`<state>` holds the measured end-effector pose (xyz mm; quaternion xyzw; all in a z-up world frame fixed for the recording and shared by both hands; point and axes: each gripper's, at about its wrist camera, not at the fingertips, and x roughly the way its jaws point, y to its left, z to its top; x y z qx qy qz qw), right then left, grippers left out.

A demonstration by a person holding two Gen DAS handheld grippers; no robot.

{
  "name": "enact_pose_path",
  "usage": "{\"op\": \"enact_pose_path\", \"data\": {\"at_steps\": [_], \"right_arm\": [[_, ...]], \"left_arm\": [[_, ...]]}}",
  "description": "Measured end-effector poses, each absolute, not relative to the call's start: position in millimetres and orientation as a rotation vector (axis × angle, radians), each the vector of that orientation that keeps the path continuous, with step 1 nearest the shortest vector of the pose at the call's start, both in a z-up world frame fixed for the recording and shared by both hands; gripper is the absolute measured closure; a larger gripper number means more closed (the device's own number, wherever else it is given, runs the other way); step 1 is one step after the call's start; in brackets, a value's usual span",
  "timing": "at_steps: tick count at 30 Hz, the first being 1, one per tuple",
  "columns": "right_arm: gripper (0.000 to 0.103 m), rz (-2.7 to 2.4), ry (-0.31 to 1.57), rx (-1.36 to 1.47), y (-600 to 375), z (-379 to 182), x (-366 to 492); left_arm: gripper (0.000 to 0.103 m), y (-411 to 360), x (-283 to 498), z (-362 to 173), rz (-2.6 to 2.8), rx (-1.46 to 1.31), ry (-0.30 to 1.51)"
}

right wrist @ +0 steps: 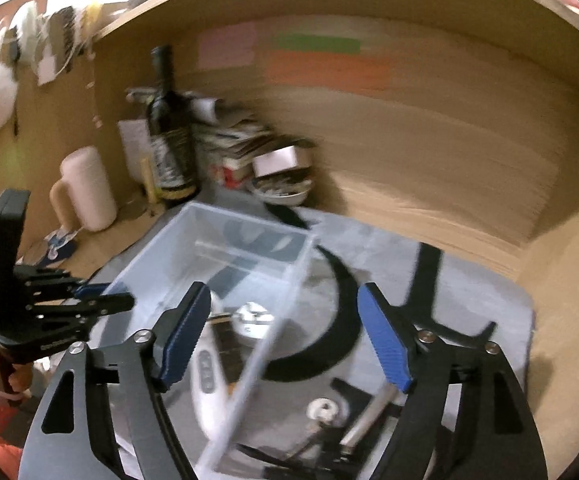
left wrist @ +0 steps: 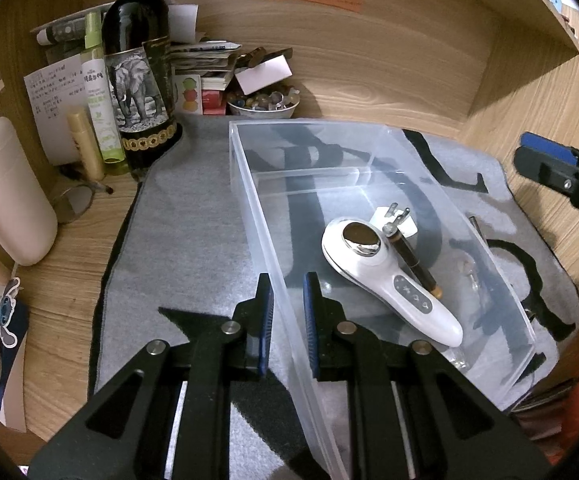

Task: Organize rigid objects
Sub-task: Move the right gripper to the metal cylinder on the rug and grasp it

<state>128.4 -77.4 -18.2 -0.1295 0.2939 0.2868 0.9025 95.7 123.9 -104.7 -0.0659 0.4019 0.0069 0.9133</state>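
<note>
Left tool [left wrist: 288, 300] pinching bin wall [left wrist: 285, 320]

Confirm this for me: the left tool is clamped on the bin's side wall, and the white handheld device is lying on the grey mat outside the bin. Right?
Not quite. The left tool is clamped on the clear bin wall, but the white handheld device lies inside the bin, not out on the grey mat. The left wrist view shows it.
</note>
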Motion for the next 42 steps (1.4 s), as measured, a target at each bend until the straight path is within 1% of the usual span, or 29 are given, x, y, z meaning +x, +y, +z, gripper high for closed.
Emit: {"op": "enact_pose_path", "data": {"at_steps": [9,19,20,21,22,24,28,30,32,42], "right_arm": [[0.027,0.476,0.655,-0.212,-124.4,-29.2,148.9],[0.028,0.412,0.886,-0.174,-151.4,-98.3,180.5],[0.03,0.414,0.902,-0.17,-152.3,-103.1,181.2],[0.036,0.417,0.92,-0.172,-152.7,-108.2,181.6],[0.039,0.419,0.934,-0.176,-151.8,-111.8,181.5],[0.052,0.43,0.963,-0.183,-150.5,-119.9,180.2],[0.063,0.443,0.938,-0.227,-147.1,-126.4,173.5],[0.082,0.449,0.934,-0.223,-148.8,-125.9,173.7],[0.088,0.439,0.929,-0.209,-152.2,-125.7,175.4],[0.089,0.414,0.86,-0.16,-158.9,-105.8,176.7]], "left_arm": [[0.089,122.5,95.5,-104.3,0.028,-0.127,0.831],[0.089,124.3,95.2,-104.2,0.027,-0.125,0.834],[0.089,124.8,95.4,-104.2,0.027,-0.126,0.834],[0.089,125.7,94.9,-104.3,0.026,-0.128,0.834],[0.089,124.7,95.4,-104.3,0.027,-0.127,0.833],[0.089,124.8,95.3,-104.2,0.028,-0.126,0.833],[0.089,125.4,95.4,-104.3,0.027,-0.127,0.833],[0.089,125.6,95.4,-104.5,0.028,-0.126,0.834],[0.089,125.2,95.7,-104.6,0.028,-0.126,0.833],[0.089,125.1,95.8,-104.7,0.028,-0.127,0.833]]}}
